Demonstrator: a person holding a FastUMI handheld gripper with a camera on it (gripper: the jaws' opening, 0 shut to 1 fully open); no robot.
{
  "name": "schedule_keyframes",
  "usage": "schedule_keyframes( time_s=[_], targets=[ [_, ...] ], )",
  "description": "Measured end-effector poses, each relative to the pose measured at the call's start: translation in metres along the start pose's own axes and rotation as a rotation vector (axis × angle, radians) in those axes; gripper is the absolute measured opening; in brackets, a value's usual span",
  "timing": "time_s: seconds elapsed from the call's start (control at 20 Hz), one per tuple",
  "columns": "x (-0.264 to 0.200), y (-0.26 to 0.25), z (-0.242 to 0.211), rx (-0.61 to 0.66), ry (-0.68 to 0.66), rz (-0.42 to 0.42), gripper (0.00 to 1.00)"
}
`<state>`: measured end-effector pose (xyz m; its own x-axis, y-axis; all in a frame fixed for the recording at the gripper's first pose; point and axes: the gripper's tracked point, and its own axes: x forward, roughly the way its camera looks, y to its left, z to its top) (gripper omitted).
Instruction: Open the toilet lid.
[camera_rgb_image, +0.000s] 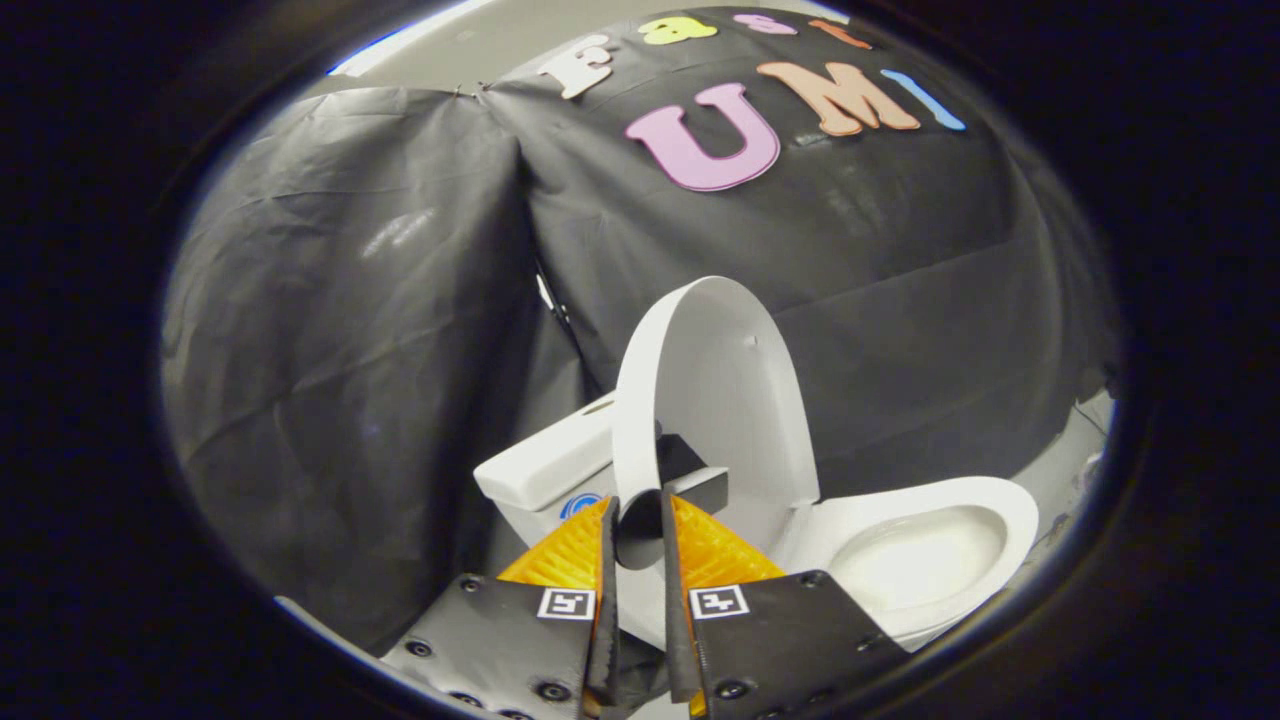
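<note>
One white toilet lid raised upright, gripper clamping its edge

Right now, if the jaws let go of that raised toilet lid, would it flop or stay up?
The lid looks like stiff, thin plastic, probably light. It stands near upright above the bowl, so it may stay, or tip either way. The gripper jaws close around its edge; glossy plastic could slip.
</note>
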<state>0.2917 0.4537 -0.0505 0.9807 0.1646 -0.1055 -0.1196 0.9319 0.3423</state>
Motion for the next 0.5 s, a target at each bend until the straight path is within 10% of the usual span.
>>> schedule_keyframes(
  time_s=[0.5],
  targets=[
    [0.029, 0.038, -0.014, -0.068, 0.083, 0.093, 0.2]
  ],
)
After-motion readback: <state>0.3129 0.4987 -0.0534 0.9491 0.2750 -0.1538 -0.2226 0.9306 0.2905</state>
